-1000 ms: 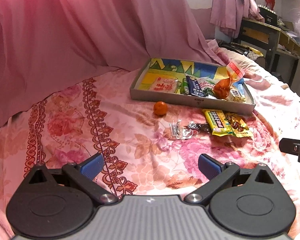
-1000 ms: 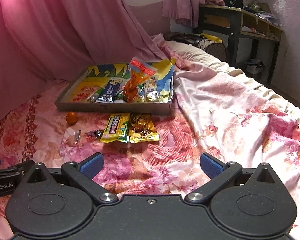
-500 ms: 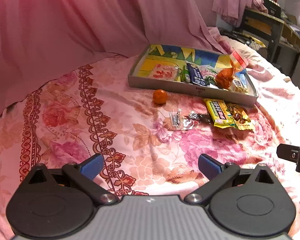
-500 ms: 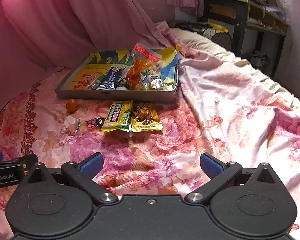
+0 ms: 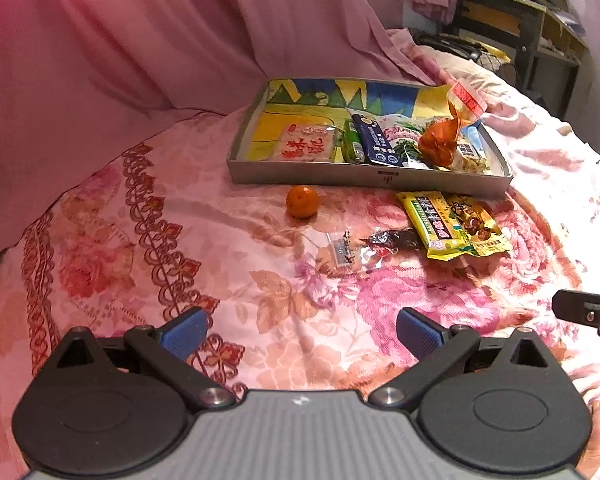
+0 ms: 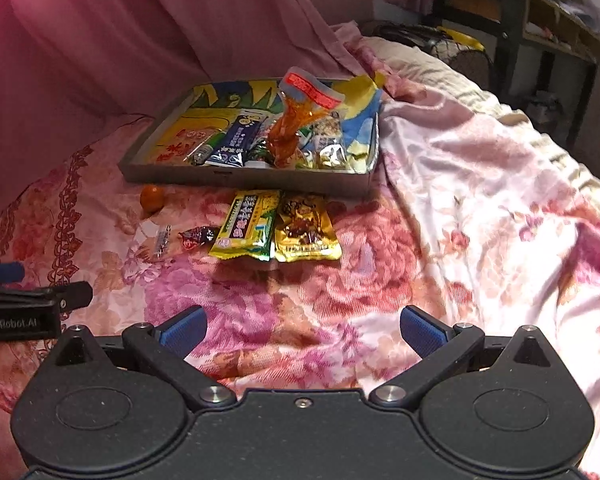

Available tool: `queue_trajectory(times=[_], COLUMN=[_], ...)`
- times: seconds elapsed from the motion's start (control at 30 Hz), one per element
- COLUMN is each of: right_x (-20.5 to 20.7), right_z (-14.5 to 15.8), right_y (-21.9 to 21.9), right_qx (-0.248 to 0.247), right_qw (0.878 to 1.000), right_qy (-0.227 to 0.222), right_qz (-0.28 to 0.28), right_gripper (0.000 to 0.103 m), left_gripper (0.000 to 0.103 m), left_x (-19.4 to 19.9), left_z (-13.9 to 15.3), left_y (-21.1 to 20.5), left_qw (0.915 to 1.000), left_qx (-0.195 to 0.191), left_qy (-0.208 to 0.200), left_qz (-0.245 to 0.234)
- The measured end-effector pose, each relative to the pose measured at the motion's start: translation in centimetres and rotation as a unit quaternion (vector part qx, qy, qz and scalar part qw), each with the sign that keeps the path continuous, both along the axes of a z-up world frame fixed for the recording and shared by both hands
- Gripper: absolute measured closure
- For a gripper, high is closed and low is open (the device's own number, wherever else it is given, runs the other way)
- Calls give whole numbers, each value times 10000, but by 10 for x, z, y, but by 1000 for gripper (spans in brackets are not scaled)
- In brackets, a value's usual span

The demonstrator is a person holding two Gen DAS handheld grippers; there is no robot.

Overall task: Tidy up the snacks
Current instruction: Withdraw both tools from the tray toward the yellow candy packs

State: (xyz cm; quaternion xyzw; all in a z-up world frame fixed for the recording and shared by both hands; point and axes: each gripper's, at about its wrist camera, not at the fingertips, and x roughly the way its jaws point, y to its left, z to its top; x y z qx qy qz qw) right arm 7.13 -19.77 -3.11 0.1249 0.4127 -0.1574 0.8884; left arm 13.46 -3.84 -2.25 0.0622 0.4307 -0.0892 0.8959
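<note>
Both grippers empty, jaws spread wide: left gripper (image 5: pixel 302 330), right gripper (image 6: pixel 303 330), hovering over the floral bedspread (image 6: pixel 480 184). Ahead of the jaws, well apart from them, loose snacks lie before the tray (image 5: pixel 364 178): orange (image 5: pixel 302 201), yellow packet (image 6: pixel 247 229), gold packet (image 6: pixel 306 229), two small candies. Looks like the approach to a pick; next calls for lowering and reaching forward over one item.

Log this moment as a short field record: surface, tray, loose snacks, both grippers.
surface: floral bedspread
tray: grey tray, already holding several snack packets
loose snacks: small orange, clear-wrapped candy, dark-wrapped candy, yellow-green packet, golden packet, all on the bedspread in front of the tray
left gripper: open, empty
right gripper: open, empty
</note>
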Motion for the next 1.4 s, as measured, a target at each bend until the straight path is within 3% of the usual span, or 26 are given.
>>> queue_trajectory(times=[0.23, 0.47, 0.67, 0.8, 1.3, 1.4], right_x=[15, 35, 59, 73, 124, 133], right_z=[1, -4, -10, -16, -41, -45], right_y=[-4, -2, 0, 0, -14, -16], right_qx=[-368, -506, -538, -617, -280, -208], right_qw=[9991, 9974, 9959, 9955, 9981, 9982], right_qy=[-138, -355, -442, -388, -230, -239], right_qz=[165, 363, 576, 612, 496, 510], right_gripper=[1, 1, 1, 1, 1, 5], left_gripper=[0, 0, 0, 0, 0, 0], left_x=[29, 56, 69, 72, 88, 90], left_z=[-4, -15, -32, -45, -67, -70], left_y=[0, -1, -9, -15, -33, -37], left_qw=[9995, 9968, 9932, 9910, 9823, 9794], left_qx=[123, 368, 223, 362, 313, 268], left_qy=[47, -186, -1, 147, -29, -81], left_qz=[-277, -678, -1147, -1281, -1849, -2001])
